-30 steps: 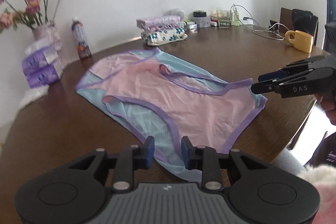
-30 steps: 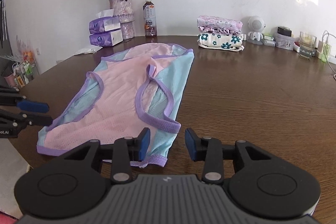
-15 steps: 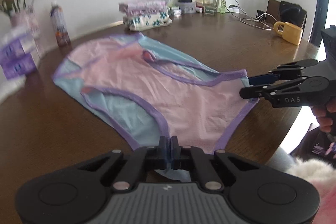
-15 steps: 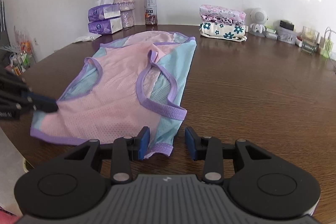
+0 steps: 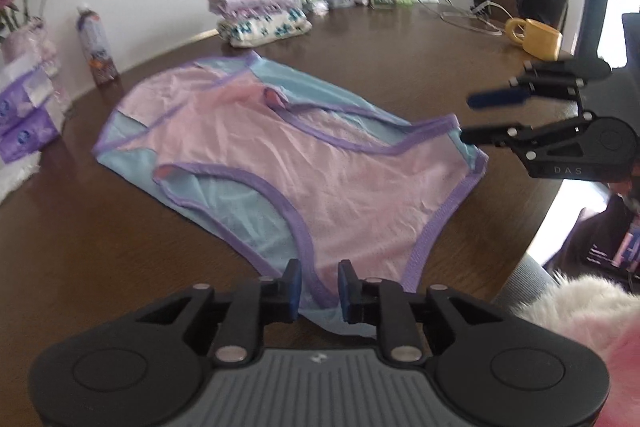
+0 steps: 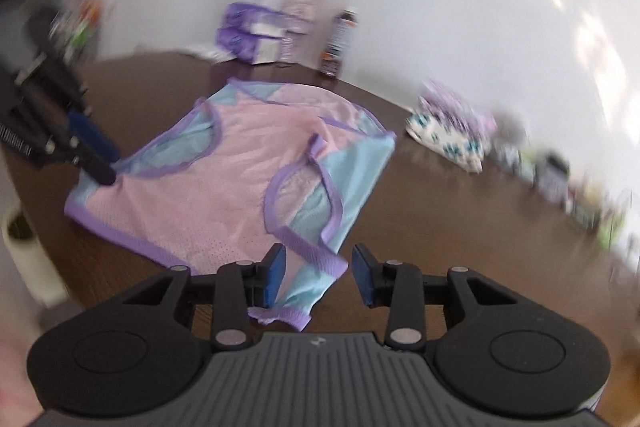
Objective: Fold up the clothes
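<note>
A brown wooden surface [image 5: 400, 39] carries a pink and light-blue mesh garment [image 5: 288, 167] with purple binding, spread flat near the front edge. The step in hand is judged to be the grasp of its two near corners before a first fold. The left hand-held gripper [image 5: 319, 285] is held part open astride the near hem, nothing clamped. The right hand-held gripper [image 6: 319, 273] is held wider open over the other corner, also empty. Next, both would need closing on the hem, then lifting together.
</note>
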`<state>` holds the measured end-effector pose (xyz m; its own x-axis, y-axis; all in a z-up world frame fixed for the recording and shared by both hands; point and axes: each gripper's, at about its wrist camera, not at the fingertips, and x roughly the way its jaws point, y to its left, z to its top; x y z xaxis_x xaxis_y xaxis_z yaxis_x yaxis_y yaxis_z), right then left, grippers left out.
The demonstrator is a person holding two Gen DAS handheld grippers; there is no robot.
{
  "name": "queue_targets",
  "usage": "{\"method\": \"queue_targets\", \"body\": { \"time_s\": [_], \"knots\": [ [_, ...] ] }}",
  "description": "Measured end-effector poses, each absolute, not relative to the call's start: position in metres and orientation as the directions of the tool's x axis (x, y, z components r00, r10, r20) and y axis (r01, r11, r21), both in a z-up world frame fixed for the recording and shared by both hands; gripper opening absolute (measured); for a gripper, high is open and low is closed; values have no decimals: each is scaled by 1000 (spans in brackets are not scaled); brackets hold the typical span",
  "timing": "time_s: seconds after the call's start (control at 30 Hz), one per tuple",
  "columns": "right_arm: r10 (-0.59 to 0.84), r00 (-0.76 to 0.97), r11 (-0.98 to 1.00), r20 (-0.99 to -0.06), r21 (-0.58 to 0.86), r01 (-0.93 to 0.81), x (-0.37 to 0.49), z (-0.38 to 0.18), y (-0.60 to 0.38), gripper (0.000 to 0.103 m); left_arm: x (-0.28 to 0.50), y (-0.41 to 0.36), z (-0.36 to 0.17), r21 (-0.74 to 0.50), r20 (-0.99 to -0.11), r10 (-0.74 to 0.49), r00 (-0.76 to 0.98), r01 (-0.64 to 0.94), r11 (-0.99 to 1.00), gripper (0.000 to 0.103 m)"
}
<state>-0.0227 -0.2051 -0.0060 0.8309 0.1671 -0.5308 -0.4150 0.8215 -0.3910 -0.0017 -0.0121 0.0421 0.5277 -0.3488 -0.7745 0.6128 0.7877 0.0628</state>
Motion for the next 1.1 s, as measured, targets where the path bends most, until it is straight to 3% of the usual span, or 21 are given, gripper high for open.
{"method": "queue_targets", "body": {
  "time_s": [0.13,0.17,0.23,0.4,0.47,0.67,0.87,0.93,1.0,1.1],
  "knots": [
    [143,801,660,-581,-547,-515,-12,-12,-185,37,5,-20,37,61,-817,-329,473,639,767,19],
    [135,788,635,-601,-558,-534,-9,-14,-182,37,4,-23,37,82,-821,-318,473,650,756,4],
    [117,761,584,-638,-576,-572,-2,-20,-177,36,0,-30,39,139,-824,-291,486,671,728,3],
    [76,745,480,-662,-631,-610,-2,-29,-170,26,-34,-51,39,509,-728,-164,666,685,521,3],
    [69,751,451,-657,-651,-611,-5,-32,-169,25,-43,-54,35,584,-702,-140,698,678,447,8],
    [64,764,421,-642,-676,-604,-9,-36,-168,25,-18,-37,48,365,-791,-192,580,701,612,17],
    [66,770,416,-635,-684,-600,-10,-37,-168,25,5,-30,43,182,-853,-249,458,709,682,18],
    [66,773,408,-631,-689,-598,-11,-37,-167,25,7,-31,40,171,-863,-245,442,711,682,18],
    [69,772,406,-632,-690,-600,-12,-37,-168,25,9,-33,41,173,-868,-235,437,712,681,3],
    [74,771,395,-633,-692,-605,-13,-37,-169,23,-5,-38,49,328,-810,-204,549,714,618,3]
  ]
}}
